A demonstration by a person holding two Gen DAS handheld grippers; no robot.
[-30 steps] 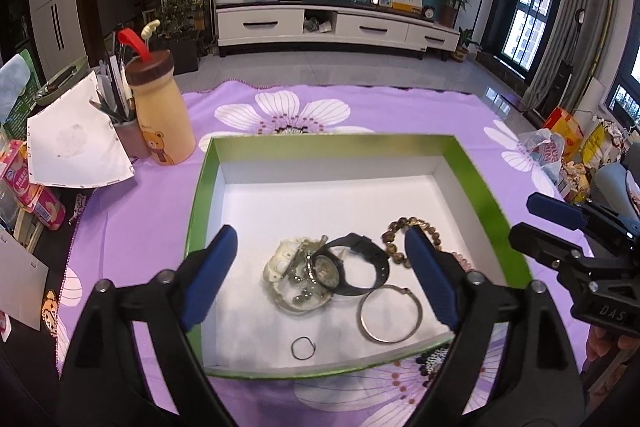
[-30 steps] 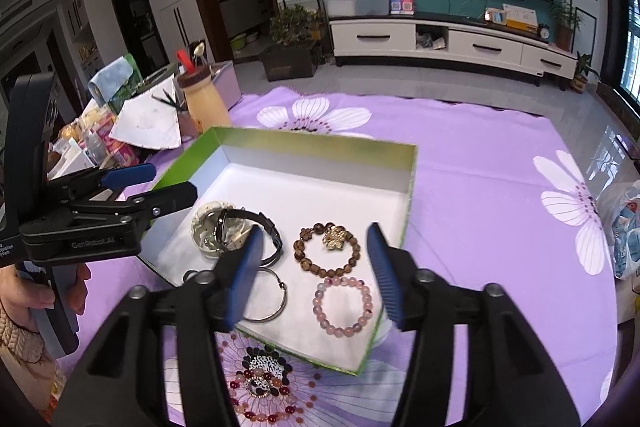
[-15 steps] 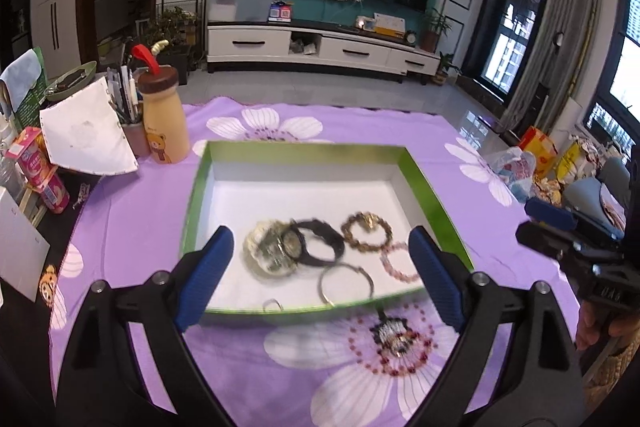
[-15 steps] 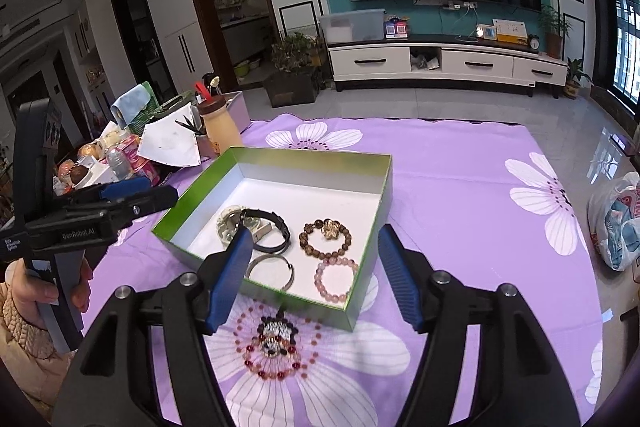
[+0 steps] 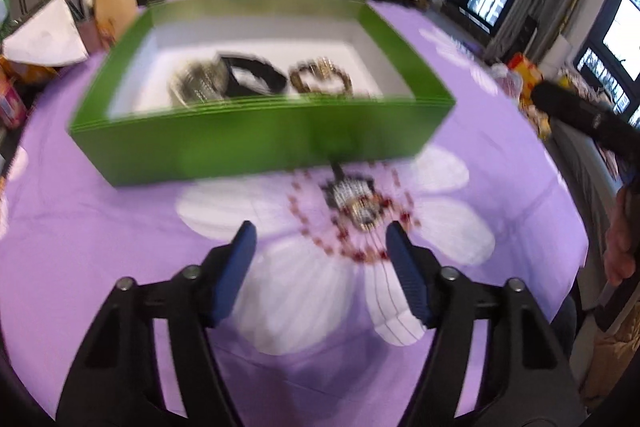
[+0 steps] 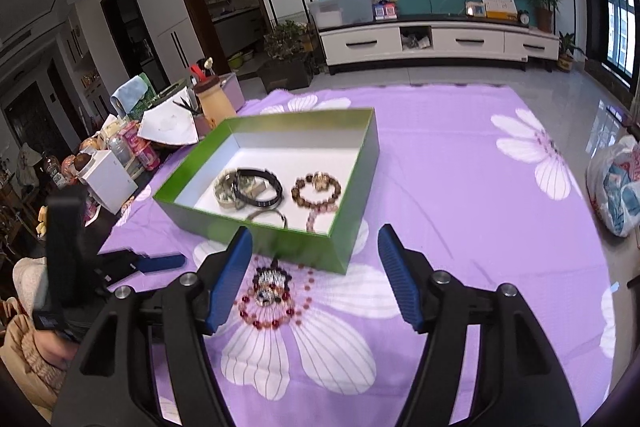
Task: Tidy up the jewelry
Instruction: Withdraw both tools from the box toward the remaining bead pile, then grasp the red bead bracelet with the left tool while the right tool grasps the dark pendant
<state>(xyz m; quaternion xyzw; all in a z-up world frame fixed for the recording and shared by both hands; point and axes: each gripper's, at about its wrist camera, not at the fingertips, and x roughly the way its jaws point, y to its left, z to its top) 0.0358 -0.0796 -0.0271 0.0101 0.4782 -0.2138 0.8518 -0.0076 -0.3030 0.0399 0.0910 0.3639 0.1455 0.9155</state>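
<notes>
Purple flowered cloth covers the tabletop (image 6: 460, 163), and on it sits my landmark, the green cardboard box with a white inside (image 6: 356, 163). Inside the box I count a pale silvery bracelet (image 6: 226, 187), a black band (image 6: 260, 187), a brown beaded bracelet (image 6: 316, 189), a pink beaded one (image 6: 312, 221) half hidden by the near wall, and a thin metal bangle (image 6: 268, 215). So most of the sorting looks done. One piece is left outside: a red beaded necklace with a sparkling pendant (image 6: 270, 291), lying on the cloth just in front of the box's near wall. My left claw (image 5: 320, 263) is wide open and empty, low over the cloth, with that necklace (image 5: 356, 207) just ahead. My right claw (image 6: 316, 279) is also spread open, holding nothing, above the same spot.
</notes>
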